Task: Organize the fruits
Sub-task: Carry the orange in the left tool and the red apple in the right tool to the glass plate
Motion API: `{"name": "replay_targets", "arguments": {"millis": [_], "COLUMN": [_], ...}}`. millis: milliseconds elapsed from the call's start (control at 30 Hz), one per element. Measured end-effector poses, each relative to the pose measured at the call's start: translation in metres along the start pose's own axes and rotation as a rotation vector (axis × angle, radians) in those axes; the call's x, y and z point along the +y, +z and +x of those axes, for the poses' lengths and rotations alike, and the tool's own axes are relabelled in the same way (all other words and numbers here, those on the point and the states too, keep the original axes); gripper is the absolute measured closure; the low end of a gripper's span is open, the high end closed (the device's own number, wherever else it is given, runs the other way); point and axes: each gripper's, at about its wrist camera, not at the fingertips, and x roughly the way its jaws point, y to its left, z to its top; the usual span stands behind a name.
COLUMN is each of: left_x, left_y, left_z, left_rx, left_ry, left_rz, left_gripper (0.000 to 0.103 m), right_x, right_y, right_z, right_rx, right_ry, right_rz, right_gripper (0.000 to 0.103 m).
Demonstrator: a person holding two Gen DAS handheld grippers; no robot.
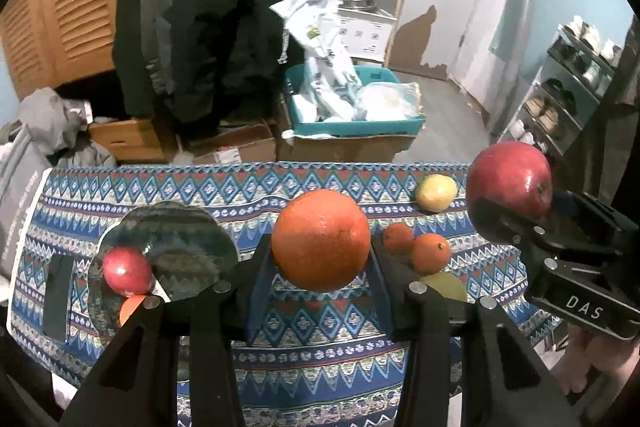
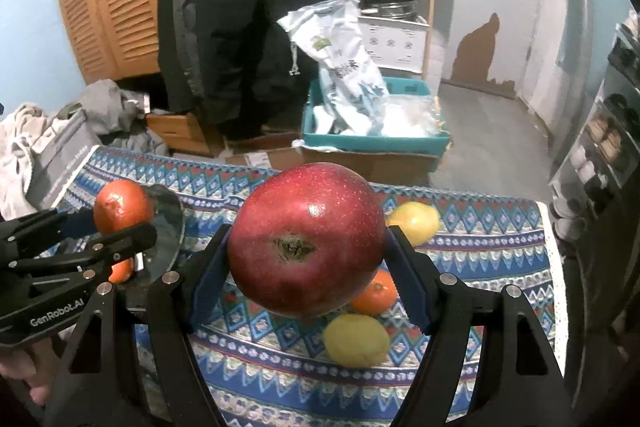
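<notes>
Two fruits are airborne at once: the left gripper (image 1: 321,263) has its jaws clamped on a big orange (image 1: 321,239), the right gripper (image 2: 307,263) has its jaws clamped on a red apple (image 2: 307,241). Each fruit is pinched at its sides between the blue pads, well above the surface (image 1: 304,187), likely so both can be carried in one trip.

A glass plate (image 1: 188,251) lies at the left of the patterned cloth. It already holds another apple (image 1: 127,270) and an orange fruit partly hidden behind the left gripper, so it looks like the collection spot. The left gripper, being on the plate's side, should drop first; the right has farther to go.

Loose fruit on the cloth to the right:
- two small oranges (image 1: 416,247), touching each other
- far lemon (image 1: 436,193), near the back edge
- near lemon (image 2: 356,341), just in front of the small oranges

Judgement: mid-task, about four pieces left after these two. Risks:
- round fruit rolling off the shallow plate on release
- a dropped piece knocking the apple already there
- the two grippers crowding each other over the plate

Behind the surface are boxes, a teal crate (image 1: 352,127) and hanging dark coats, not involved.
</notes>
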Motion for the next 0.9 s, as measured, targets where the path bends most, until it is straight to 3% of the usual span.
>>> {"name": "replay_targets", "arguments": {"millis": [900], "left_x": [0.116], "left_y": [-0.015], "left_z": [0.022], "left_rx": [0.059], "left_ry": [0.148], "left_rz": [-0.194], "left_gripper": [0.058], "right_x": [0.100], "right_y": [0.030], "right_z": [0.070], "right_rx": [0.075], "right_ry": [0.130], "right_rz": [-0.114], "right_gripper": [0.028]}}
